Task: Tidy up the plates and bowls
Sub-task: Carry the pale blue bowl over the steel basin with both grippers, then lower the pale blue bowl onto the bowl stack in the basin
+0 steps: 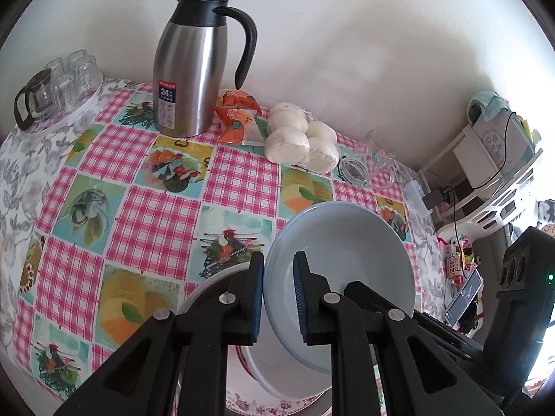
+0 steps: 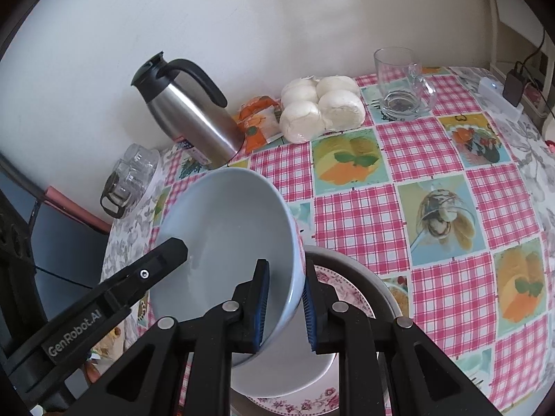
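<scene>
A light blue bowl (image 1: 347,242) (image 2: 225,225) hangs tilted above the table, held from both sides. My left gripper (image 1: 279,260) is shut on its left rim, one pad inside and one outside. My right gripper (image 2: 286,270) is shut on the opposite rim, and from there one of the left gripper's fingers (image 2: 163,256) shows on the far rim. Right below the blue bowl sits a white bowl (image 1: 277,374) (image 2: 277,378) on a floral plate (image 1: 249,405) (image 2: 333,284), inside a grey-rimmed dish (image 2: 364,270). The blue bowl hides most of this stack.
On the checked tablecloth (image 1: 156,215) by the wall stand a steel thermos jug (image 1: 190,79) (image 2: 194,118), orange snack packets (image 1: 239,114), bagged white buns (image 1: 301,138) (image 2: 319,107) and a glass mug (image 2: 399,83). A tray of upturned glasses (image 1: 66,79) sits far left, a white rack (image 1: 496,173) beyond the right edge.
</scene>
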Demonstrator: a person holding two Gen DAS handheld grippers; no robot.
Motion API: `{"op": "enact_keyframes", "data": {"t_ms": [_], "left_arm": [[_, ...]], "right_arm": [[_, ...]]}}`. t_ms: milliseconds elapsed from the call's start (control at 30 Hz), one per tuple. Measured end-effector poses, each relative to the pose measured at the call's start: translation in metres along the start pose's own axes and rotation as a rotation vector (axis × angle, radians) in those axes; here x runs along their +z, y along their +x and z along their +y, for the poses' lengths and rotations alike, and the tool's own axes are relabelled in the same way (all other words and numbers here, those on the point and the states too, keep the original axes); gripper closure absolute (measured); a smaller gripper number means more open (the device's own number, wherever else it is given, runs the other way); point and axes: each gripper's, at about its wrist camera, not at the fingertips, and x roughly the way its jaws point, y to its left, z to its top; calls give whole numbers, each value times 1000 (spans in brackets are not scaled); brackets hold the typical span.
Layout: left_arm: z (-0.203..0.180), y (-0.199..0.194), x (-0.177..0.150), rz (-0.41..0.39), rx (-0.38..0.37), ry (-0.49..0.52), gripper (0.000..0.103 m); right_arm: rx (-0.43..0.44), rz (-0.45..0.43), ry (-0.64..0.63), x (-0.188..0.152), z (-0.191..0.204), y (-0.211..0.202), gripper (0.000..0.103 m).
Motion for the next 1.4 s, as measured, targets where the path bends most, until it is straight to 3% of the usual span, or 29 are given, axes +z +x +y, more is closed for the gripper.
{"op": "enact_keyframes", "data": {"t_ms": [1400], "left_arm": [[23,16,-32,100,-49,-46,86]], "right_arm": [[-170,86,-118,-32,16,15,77]]}}
